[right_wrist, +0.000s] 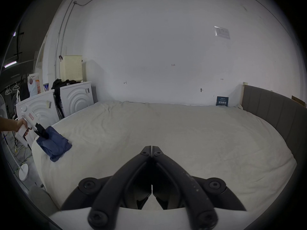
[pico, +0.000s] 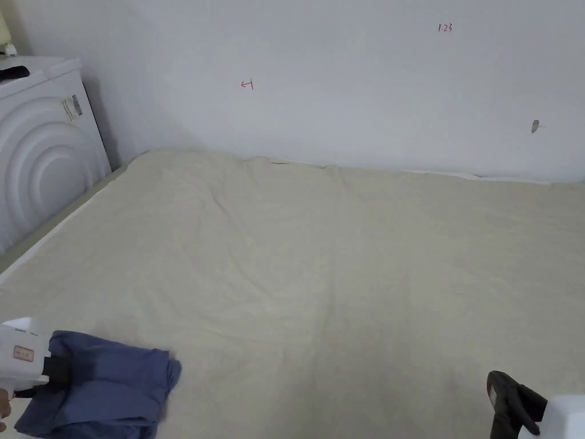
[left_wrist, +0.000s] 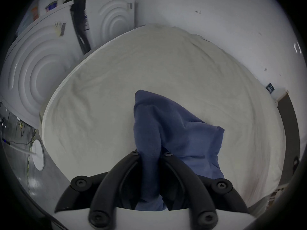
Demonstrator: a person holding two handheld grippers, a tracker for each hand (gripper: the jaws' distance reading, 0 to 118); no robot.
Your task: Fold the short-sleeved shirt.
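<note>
Where left gripper [left_wrist: 151,154] pinches, blue shirt [left_wrist: 179,134] bunched, folds unreadable.

the bunched blue cloth shirt [pico: 108,386] lies at the near left corner of the cream-sheeted bed [pico: 343,257], with white ribbed machines [pico: 40,154] beyond the bed's left edge.

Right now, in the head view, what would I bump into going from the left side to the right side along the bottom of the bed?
Left gripper, shut on the blue shirt → blue shirt in a bunch → a long bare stretch of cream bed sheet → right gripper, dark jaws at the corner.
</note>
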